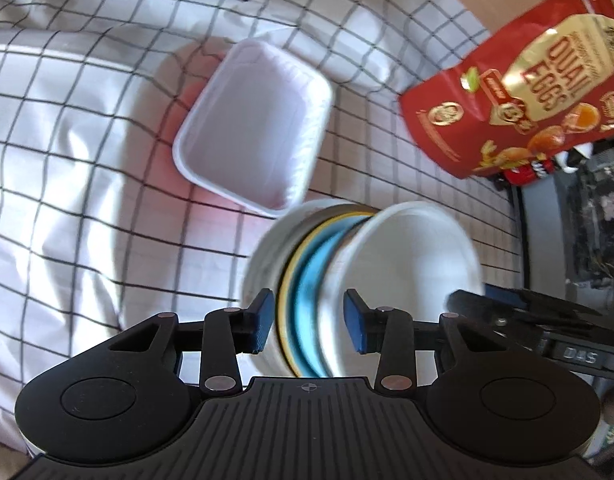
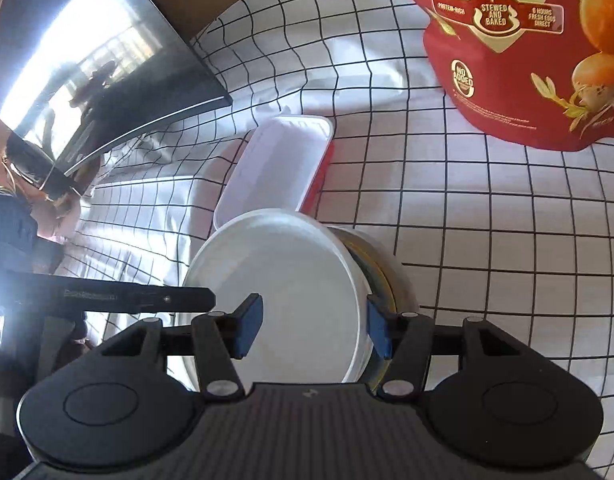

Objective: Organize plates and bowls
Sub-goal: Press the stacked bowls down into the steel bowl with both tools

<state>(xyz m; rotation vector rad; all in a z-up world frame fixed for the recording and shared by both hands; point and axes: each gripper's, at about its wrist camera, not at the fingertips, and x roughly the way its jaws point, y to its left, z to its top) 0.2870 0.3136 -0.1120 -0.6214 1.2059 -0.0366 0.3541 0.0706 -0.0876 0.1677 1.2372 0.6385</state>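
A stack of round dishes sits on the checked cloth: a white bowl [image 1: 411, 256] on top, blue [image 1: 311, 280] and yellow-rimmed plates under it, a white dish at the base. In the right wrist view the white bowl [image 2: 283, 292] fills the centre. My left gripper [image 1: 309, 320] is open, its jaws on either side of the stack's edge. My right gripper [image 2: 315, 330] is open, one blue pad inside the bowl and one outside its rim. A white rectangular tray [image 1: 255, 128] lies beyond the stack; it also shows in the right wrist view [image 2: 279, 164].
A red quail-egg snack bag [image 1: 523, 92] stands at the right; it also shows in the right wrist view [image 2: 527, 48]. A dark monitor [image 2: 91, 68] stands at the left. The checked tablecloth [image 1: 67, 160] is wrinkled. The other gripper's body [image 1: 547, 320] is close at the right.
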